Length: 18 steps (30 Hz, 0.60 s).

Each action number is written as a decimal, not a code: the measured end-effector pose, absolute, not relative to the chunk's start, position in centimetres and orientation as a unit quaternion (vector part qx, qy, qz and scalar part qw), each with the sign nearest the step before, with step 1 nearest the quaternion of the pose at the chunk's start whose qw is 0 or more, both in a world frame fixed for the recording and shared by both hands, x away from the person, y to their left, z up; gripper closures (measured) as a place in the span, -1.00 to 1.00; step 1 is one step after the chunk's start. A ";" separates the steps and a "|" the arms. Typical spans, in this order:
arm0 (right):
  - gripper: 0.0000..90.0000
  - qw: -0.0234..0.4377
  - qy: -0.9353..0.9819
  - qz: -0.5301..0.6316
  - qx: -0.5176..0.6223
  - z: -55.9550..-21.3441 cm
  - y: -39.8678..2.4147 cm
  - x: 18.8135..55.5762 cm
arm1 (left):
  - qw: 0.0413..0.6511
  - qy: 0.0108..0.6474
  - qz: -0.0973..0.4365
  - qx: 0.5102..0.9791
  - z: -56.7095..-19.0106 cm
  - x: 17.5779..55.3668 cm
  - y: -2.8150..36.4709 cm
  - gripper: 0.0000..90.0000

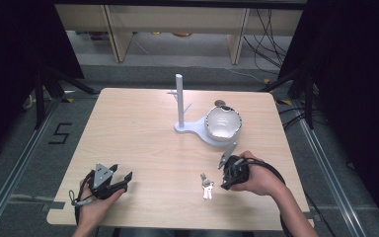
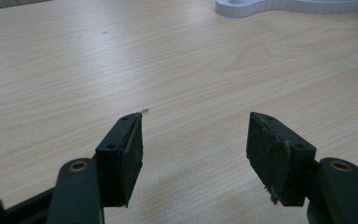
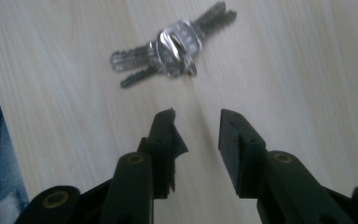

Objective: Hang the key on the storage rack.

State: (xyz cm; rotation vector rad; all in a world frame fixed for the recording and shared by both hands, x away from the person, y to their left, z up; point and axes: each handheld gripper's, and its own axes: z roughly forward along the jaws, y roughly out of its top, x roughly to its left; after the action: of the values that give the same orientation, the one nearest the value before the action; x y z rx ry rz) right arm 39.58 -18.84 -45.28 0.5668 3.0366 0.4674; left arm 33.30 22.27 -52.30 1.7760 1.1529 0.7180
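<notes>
Two tongs work low over the pale wooden surface (image 1: 143, 143), one in each hand. In the right gripper view the right tongs (image 3: 196, 122) are spread partway with nothing between the jaws, their tips just short of a bunch of keys (image 3: 175, 46) that lies flat on the wood at twelve o'clock from them, apart from both tips. From above, the right tongs (image 1: 225, 174) sit at about five o'clock on the surface, and the keys (image 1: 207, 185) lie just beside them at their eight o'clock, near the front edge. The left tongs (image 1: 123, 180) rest at about seven o'clock on the surface, well apart from the keys; in the left gripper view the left tongs (image 2: 196, 140) stand wide, with bare wood between the pads. Farther out, at about one o'clock on the surface, a white stand (image 1: 179, 101) rises as an upright post from a flat base, and a white bowl (image 1: 223, 122) sits on that base at the post's four o'clock.
</notes>
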 end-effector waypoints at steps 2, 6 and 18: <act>0.51 0.006 0.974 0.145 0.177 -45.3 -18.5 39.7 | 0.439 0.461 0.289 0.715 -52.3 33.3 22.2 -0.19; 0.57 0.013 0.982 0.117 0.148 -45.9 -17.1 40.7 | 0.439 0.460 0.291 0.715 -52.3 33.3 22.2 -0.19; 0.69 0.007 0.985 0.120 0.127 -46.8 -16.0 41.2 | 0.433 0.457 0.293 0.720 -52.3 33.2 22.1 -0.20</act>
State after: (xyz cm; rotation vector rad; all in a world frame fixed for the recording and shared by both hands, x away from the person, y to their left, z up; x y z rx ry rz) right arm 41.17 -16.00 -46.75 0.3972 3.0789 0.3761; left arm 33.21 22.07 -52.30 1.7931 1.1375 0.7291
